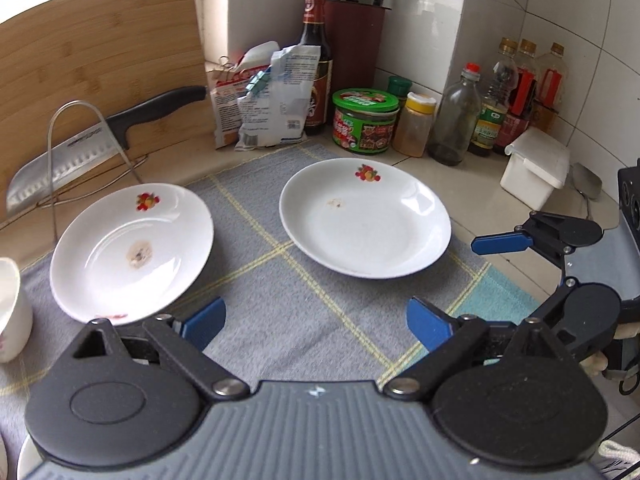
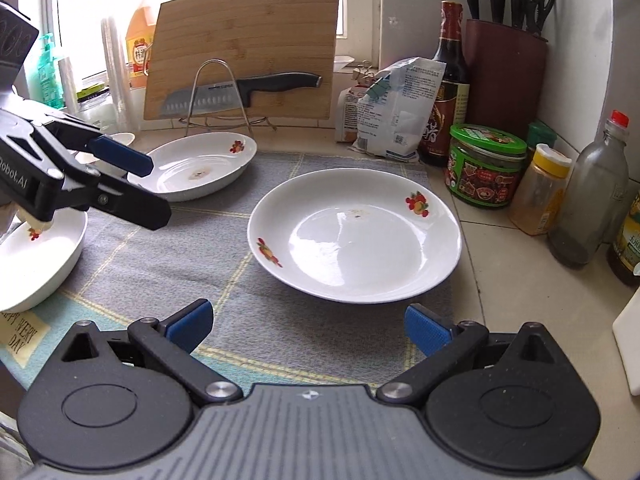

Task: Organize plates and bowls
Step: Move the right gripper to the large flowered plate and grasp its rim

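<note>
Two white plates with fruit prints lie on a grey checked cloth [image 1: 304, 280]. In the left wrist view one plate [image 1: 132, 252] is at the left and the other plate [image 1: 366, 218] at the centre right. My left gripper [image 1: 316, 326] hovers open over the cloth between them, holding nothing. My right gripper [image 2: 308, 328] is open and empty just short of the nearer plate [image 2: 354, 236]. The farther plate [image 2: 196, 166] lies behind it to the left. A white bowl [image 2: 40, 260] sits at the left edge, under the left gripper [image 2: 156, 188]. The right gripper [image 1: 508, 280] shows at the right edge.
A bamboo cutting board [image 2: 244, 48] leans at the back with a knife [image 2: 240, 90] on a wire rack. Bags [image 2: 396, 108], a sauce bottle [image 2: 450, 88], a green-lidded jar [image 2: 486, 164], spice and oil bottles and a knife block [image 2: 506, 76] crowd the back right. A white box [image 1: 536, 168] stands right.
</note>
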{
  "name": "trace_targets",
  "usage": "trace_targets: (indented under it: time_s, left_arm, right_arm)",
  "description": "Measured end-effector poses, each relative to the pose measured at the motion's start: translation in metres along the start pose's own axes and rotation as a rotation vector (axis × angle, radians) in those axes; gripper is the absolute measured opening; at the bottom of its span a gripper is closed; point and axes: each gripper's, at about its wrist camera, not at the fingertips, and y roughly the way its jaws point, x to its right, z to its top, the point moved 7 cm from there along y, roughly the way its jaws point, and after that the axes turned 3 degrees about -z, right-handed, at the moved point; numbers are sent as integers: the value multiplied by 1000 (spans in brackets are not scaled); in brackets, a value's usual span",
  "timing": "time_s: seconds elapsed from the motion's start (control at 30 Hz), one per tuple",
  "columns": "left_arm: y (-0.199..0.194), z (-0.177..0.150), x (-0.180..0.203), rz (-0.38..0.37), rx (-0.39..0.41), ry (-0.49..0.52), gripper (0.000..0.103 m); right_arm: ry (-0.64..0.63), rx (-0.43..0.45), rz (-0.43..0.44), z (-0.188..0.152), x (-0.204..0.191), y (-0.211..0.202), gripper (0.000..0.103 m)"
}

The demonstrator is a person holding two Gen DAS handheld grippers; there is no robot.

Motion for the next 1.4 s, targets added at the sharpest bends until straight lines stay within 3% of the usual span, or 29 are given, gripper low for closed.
trace_targets:
  time_s: [0.23, 0.63, 1.07, 1.4]
  left_arm:
    - [-38, -43, -18, 129, 15, -61, 97]
    - [-100, -97, -75, 206, 25, -186, 97]
    - [-146, -152, -122, 196, -15, -204, 97]
    - [-136, -185, -127, 120, -89, -105, 97]
  right_arm:
    - [-43, -16, 76, 2, -32, 7, 103]
    - [-56, -44, 183, 20, -114, 26, 103]
    - [-70, -95, 265, 35, -199, 44, 103]
    - [-77, -175, 284, 29, -238, 51, 103]
